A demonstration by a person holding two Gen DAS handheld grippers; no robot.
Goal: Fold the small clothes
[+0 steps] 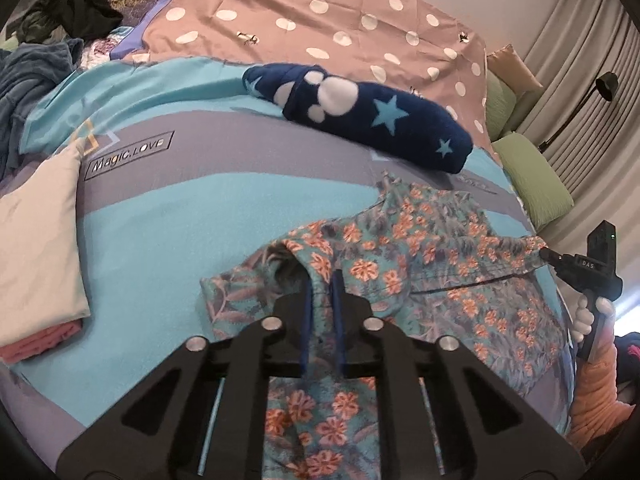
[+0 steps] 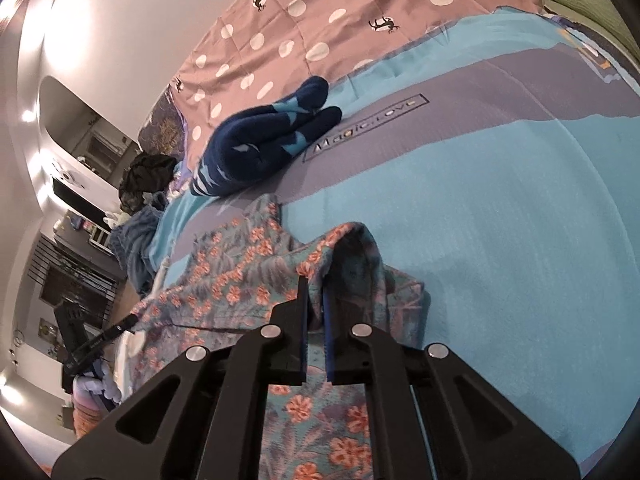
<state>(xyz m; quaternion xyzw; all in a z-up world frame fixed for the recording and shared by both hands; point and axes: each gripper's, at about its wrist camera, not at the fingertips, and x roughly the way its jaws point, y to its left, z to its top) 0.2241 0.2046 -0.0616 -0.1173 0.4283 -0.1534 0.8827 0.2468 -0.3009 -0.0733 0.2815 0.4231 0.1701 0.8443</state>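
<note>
Both tongs, left [image 1: 320,300] and right [image 2: 316,304], pinch raised folds of the floral garment [image 1: 420,264] draped just ahead on the bed [image 1: 180,232]. Pull unevenly and fabric slips free; beyond, the navy fleece bundle [image 1: 360,120] could snag the fold.

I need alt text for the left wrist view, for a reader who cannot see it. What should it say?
The left gripper, with black frame and blue fingers, pinches a raised fold of a teal floral garment with orange flowers on a turquoise and grey bedspread. The right gripper holds the garment's far edge; a rolled navy fleece with stars lies beyond.
</note>
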